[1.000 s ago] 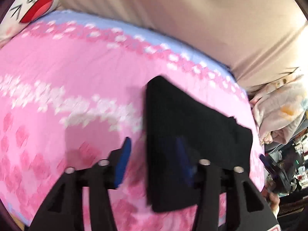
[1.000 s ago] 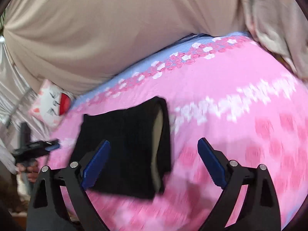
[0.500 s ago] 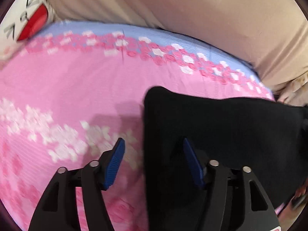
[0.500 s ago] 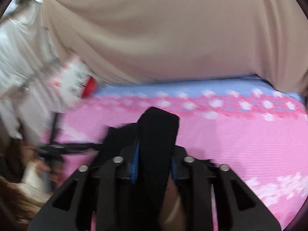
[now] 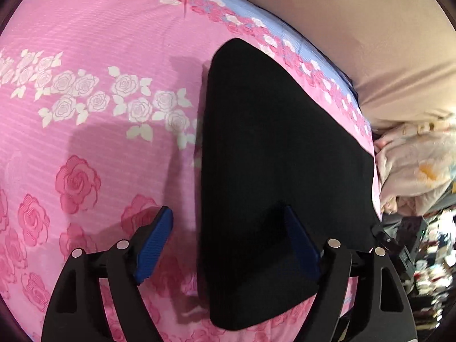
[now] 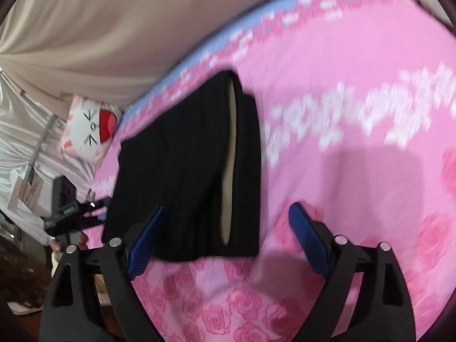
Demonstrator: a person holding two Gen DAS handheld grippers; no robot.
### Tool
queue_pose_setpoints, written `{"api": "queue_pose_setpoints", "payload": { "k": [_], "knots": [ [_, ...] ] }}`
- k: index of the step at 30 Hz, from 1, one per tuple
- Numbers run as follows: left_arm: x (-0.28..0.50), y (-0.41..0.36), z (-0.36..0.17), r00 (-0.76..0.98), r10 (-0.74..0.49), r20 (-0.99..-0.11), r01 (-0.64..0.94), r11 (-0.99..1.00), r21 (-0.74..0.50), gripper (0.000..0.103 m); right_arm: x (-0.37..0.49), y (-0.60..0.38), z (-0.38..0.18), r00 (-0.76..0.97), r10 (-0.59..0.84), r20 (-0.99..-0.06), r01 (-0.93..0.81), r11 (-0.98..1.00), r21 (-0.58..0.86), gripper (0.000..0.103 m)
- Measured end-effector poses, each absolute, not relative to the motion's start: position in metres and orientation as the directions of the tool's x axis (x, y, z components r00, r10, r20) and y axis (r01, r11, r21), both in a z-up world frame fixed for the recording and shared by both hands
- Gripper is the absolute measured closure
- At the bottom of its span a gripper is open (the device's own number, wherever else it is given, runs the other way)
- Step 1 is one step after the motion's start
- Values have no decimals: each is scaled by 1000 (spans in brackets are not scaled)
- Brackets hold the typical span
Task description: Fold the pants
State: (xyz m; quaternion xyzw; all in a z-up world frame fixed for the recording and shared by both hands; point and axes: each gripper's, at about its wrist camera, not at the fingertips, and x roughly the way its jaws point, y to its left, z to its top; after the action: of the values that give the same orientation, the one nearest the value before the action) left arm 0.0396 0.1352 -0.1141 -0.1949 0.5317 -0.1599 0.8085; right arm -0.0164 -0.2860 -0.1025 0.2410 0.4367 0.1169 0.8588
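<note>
The black pants (image 5: 273,154) lie folded flat on the pink rose-print bed sheet (image 5: 85,108). My left gripper (image 5: 230,245) is open above the fold's near left edge, its right finger over the black cloth and its left finger over the sheet. In the right wrist view the folded pants (image 6: 188,171) show a pale inner lining along a slit near their right edge. My right gripper (image 6: 225,233) is open and empty, hovering over the fold's near right corner. The left gripper (image 6: 74,213) shows at the pants' far side.
A beige curtain (image 5: 370,28) hangs behind the bed. A cat-face pillow (image 6: 91,125) lies at the bed's far left end. A pale blanket heap (image 5: 413,165) and dark clutter sit off the bed's right end. The bed edge runs near the pants.
Half a second ago my right gripper was shut on a raised fold of the pants; now it is open and the pants lie flat. The left gripper stayed open, shifting slightly over the fold's edge.
</note>
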Motion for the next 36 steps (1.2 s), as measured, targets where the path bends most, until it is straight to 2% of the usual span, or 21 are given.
{"api": "queue_pose_setpoints", "payload": {
  "k": [1, 3, 4, 5, 7, 8, 11, 13, 14, 15, 16, 17, 18, 19, 20, 21, 23, 27, 31, 34, 36],
  "knots": [
    [36, 133, -115, 386, -467, -796, 62, 874, -483, 23, -19, -277, -104, 604, 404, -687, -3, 863, 506, 14],
    [35, 125, -115, 393, -448, -803, 95, 888, -449, 21, -14, -261, -107, 586, 469, -661, -41, 832, 554, 49],
    [39, 116, -115, 388, -434, -813, 145, 900, -411, 25, -11, -255, -107, 587, 465, -663, -34, 832, 554, 57],
    [43, 109, -115, 366, -461, -809, 201, 888, -415, 56, -9, -248, -104, 590, 443, -675, -31, 848, 529, 66],
    [51, 109, -108, 312, -505, -805, 209, 863, -461, 72, -12, -242, -91, 614, 435, -659, -28, 846, 533, 71],
    [51, 111, -99, 310, -513, -801, 230, 858, -460, 87, -22, -241, -80, 631, 462, -623, -36, 820, 572, 72],
    [38, 117, -78, 284, -516, -808, 298, 849, -437, 87, -55, -229, -59, 645, 492, -585, -55, 793, 607, 72],
    [26, 120, -88, 218, -495, -841, 302, 854, -424, 85, -78, -224, -63, 640, 505, -580, -28, 769, 639, 70],
    [24, 121, -98, 196, -483, -854, 294, 859, -419, 80, -88, -223, -75, 629, 478, -612, 6, 785, 619, 60],
    [22, 123, -109, 187, -467, -864, 279, 869, -409, 59, -94, -222, -89, 612, 418, -671, 49, 827, 560, 44],
    [20, 132, -116, 225, -454, -862, 252, 882, -399, 46, -100, -226, -107, 582, 313, -751, 132, 874, 467, 39],
    [20, 139, -116, 247, -448, -859, 224, 889, -399, 34, -109, -231, -111, 610, 319, -726, 133, 862, 490, 36],
    [20, 146, -114, 259, -458, -851, 190, 887, -420, 36, -117, -237, -108, 640, 330, -694, 144, 836, 530, 21],
    [19, 155, -107, 276, -484, -831, 152, 875, -459, 36, -120, -239, -104, 644, 319, -695, 172, 825, 538, 15],
    [18, 160, -101, 297, -501, -813, 138, 865, -483, 27, -123, -244, -95, 665, 305, -681, 178, 822, 542, 11],
    [19, 163, -96, 319, -505, -802, 133, 862, -489, 13, -123, -245, -89, 684, 315, -658, 151, 821, 550, 11],
    [23, 161, -96, 347, -489, -800, 147, 871, -469, 12, -112, -248, -83, 690, 363, -626, 90, 815, 572, 11],
    [29, 144, -124, 223, -536, -814, 169, 844, -509, 12, -77, -245, -100, 627, 397, -670, 78, 824, 561, 11],
    [25, 121, -127, 236, -544, -805, 238, 836, -495, 12, -57, -235, -109, 604, 463, -648, 19, 805, 593, 11],
    [27, 109, -127, 252, -536, -806, 269, 839, -474, 12, -47, -231, -110, 599, 482, -640, -13, 805, 593, 18],
    [33, 103, -127, 258, -537, -803, 284, 837, -468, 13, -41, -228, -112, 600, 470, -647, -16, 816, 577, 32]
  ]
}}
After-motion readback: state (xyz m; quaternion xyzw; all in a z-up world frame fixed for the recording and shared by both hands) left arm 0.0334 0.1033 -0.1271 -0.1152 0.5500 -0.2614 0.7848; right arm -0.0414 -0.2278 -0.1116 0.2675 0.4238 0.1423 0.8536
